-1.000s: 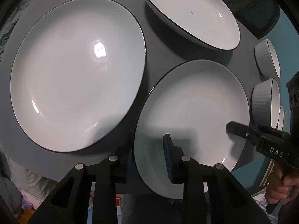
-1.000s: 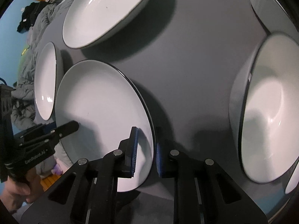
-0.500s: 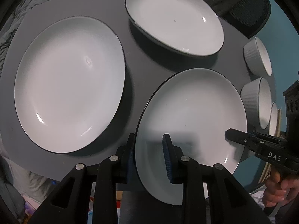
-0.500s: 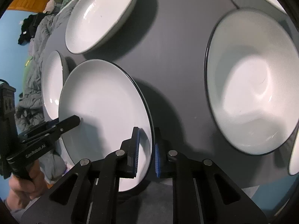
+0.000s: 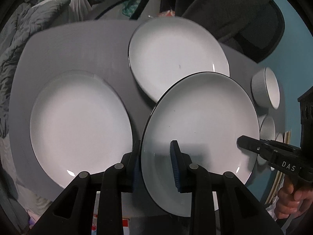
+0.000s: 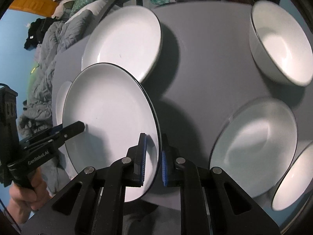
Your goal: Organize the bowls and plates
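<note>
A white plate with a dark rim (image 5: 201, 121) hangs tilted above the grey table (image 5: 78, 45), held from both sides. My left gripper (image 5: 155, 156) is shut on its near left rim, one blue pad on top and one beneath. Opposite it, my right gripper (image 6: 153, 158) is shut on the other rim of the same plate (image 6: 109, 109). Each view also shows the other gripper's tip on the plate: the right gripper (image 5: 242, 142) and the left gripper (image 6: 80, 126). A larger plate (image 5: 78, 123) lies flat at the left, and another plate (image 5: 176, 54) lies behind.
White bowls (image 6: 281, 45) (image 6: 256, 141) (image 6: 293, 178) stand on the right part of the table, seen smaller as bowls (image 5: 268, 90) in the left wrist view. A dark office chair (image 5: 244, 19) stands behind the table, and grey bedding (image 6: 50, 45) lies beyond its left edge.
Both grippers have risen with the plate, which now hangs off the table and overlaps the rear plate in view. More of the table and the room behind has come into sight.
</note>
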A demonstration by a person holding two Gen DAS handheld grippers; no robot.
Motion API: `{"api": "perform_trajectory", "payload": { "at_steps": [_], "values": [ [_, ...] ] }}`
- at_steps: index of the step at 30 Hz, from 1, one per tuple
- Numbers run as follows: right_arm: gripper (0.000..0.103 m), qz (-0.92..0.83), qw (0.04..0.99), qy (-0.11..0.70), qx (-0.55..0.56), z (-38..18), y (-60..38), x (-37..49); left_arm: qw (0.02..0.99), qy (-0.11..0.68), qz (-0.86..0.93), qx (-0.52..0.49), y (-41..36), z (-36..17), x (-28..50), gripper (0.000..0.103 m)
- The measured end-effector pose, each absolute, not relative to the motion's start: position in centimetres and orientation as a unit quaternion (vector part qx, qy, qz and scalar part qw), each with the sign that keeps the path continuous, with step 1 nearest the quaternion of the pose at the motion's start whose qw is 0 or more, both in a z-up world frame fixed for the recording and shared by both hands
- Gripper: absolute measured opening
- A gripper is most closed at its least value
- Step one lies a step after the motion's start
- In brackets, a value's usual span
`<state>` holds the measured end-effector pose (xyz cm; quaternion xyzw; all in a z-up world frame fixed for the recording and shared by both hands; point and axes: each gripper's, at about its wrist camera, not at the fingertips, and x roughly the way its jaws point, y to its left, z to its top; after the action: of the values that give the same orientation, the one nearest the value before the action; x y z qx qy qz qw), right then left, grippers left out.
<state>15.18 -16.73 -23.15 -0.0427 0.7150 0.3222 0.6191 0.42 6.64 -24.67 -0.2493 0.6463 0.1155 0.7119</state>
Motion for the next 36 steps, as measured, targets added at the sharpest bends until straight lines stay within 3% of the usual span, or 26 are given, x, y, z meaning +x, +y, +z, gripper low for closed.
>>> {"api": "perform_trajectory", "payload": {
  "at_steps": [13, 36],
  "values": [
    [0.013, 0.328, 0.626, 0.707, -0.045, -23.5, -10.6, 20.1, 0.718, 0.634, 0.137, -0.25, 11.2, -24.6, 8.0, 0.028],
    [0.016, 0.314, 0.598, 0.735, -0.058, -27.3, -6.5, 22.1, 0.689, 0.667, 0.153, -0.239, 12.9, -27.4, 10.2, 0.028]
  ]
}}
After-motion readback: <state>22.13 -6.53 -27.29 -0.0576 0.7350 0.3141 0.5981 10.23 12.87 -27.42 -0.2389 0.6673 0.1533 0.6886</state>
